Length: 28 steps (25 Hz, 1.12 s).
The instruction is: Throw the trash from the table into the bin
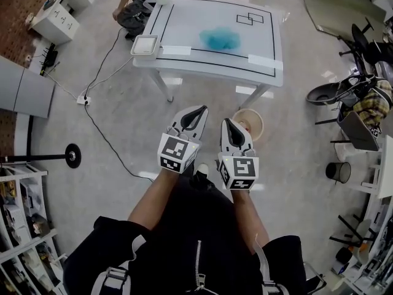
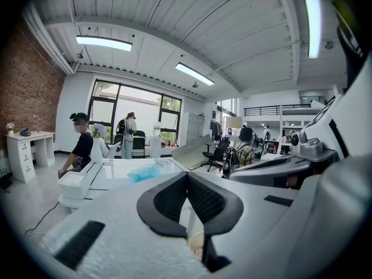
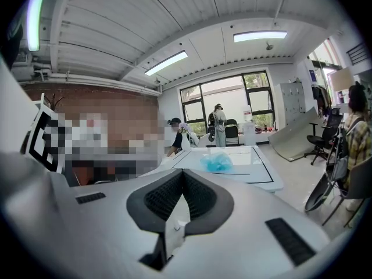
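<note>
A crumpled blue piece of trash (image 1: 219, 39) lies on the white table (image 1: 184, 17) ahead of me; it also shows in the left gripper view (image 2: 143, 171) and the right gripper view (image 3: 217, 161). A round beige bin (image 1: 252, 120) stands on the floor by the table's near edge, partly hidden behind my right gripper. My left gripper (image 1: 199, 110) and right gripper (image 1: 228, 123) are held side by side in front of me, well short of the table. Both are shut with nothing between the fingertips, as seen in the left gripper view (image 2: 187, 176) and the right gripper view (image 3: 183, 172).
A white box (image 1: 145, 45) sits on the table's left corner. A person (image 1: 132, 8) sits at the far left end. A cable (image 1: 104, 134) runs across the floor at left. Chairs and clutter (image 1: 359, 97) and a small black bin (image 1: 338, 171) stand at right.
</note>
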{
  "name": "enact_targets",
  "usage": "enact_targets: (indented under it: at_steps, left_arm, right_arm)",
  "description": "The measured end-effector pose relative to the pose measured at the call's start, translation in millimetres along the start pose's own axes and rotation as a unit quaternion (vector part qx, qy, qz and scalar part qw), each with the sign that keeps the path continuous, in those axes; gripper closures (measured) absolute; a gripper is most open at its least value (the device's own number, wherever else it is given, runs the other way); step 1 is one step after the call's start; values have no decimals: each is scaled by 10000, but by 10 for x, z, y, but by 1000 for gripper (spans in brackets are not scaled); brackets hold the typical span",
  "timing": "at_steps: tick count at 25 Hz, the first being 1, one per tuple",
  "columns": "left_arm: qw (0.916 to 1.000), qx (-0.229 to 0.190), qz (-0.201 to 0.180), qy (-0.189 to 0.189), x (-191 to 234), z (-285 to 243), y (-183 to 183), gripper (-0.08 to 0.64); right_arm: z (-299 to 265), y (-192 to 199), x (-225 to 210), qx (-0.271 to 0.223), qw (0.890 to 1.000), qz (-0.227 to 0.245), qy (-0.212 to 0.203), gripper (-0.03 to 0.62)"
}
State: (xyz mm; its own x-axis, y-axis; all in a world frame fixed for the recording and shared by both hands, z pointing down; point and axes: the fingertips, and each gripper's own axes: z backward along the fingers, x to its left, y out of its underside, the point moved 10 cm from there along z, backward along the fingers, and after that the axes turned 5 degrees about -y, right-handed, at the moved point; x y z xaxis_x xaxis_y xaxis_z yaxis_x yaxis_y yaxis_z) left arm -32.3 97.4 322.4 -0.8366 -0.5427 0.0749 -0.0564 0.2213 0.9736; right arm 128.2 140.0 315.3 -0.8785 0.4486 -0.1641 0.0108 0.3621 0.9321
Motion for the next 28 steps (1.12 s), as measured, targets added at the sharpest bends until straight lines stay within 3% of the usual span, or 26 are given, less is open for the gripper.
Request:
enact_targets:
  at_steps: [14, 28]
  left_arm:
    - [9998, 62, 123, 156, 540, -656, -62, 552]
    - [9988, 92, 135, 451, 1642, -1758, -412, 553]
  right_arm:
    - [-790, -229, -213, 4, 10000, 27, 29, 584]
    - [-2166, -841, -576, 103, 9995, 36, 296, 584]
